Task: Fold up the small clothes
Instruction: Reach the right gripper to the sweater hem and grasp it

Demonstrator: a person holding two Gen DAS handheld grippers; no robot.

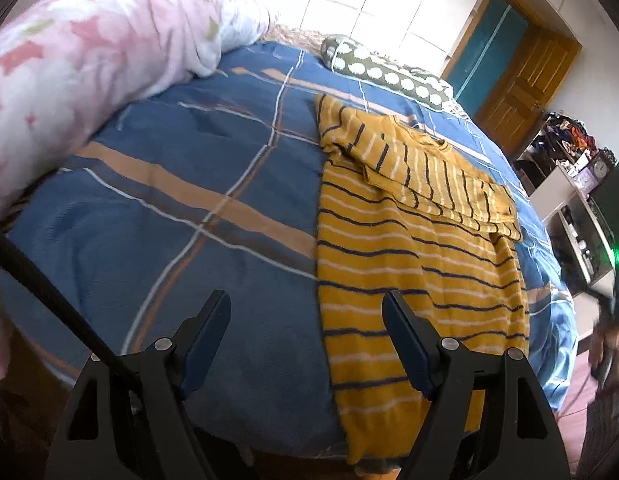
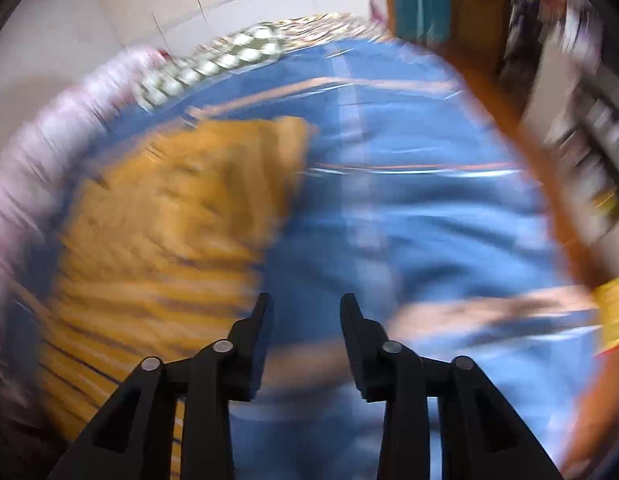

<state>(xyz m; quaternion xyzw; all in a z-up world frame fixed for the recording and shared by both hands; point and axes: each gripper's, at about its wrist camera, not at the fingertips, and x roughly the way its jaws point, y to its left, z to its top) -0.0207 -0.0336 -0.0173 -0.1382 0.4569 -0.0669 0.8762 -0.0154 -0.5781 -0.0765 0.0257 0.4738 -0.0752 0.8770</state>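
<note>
A home bedroom is showing: a bed (image 1: 197,184) wearing a blue plaid cover, pillow (image 1: 389,72), pink quilt (image 1: 101,48), wooden door (image 1: 525,80).

No text, label, brand or number can be read in either view (a small clock (image 1: 600,168) is seen at about two o'clock, but its dial is too small to be made out).

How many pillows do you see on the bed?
1. The green pillow with white dots lies at the far end of the bed, beyond the yellow sweater. The pink quilt on the left may hide others.
</note>
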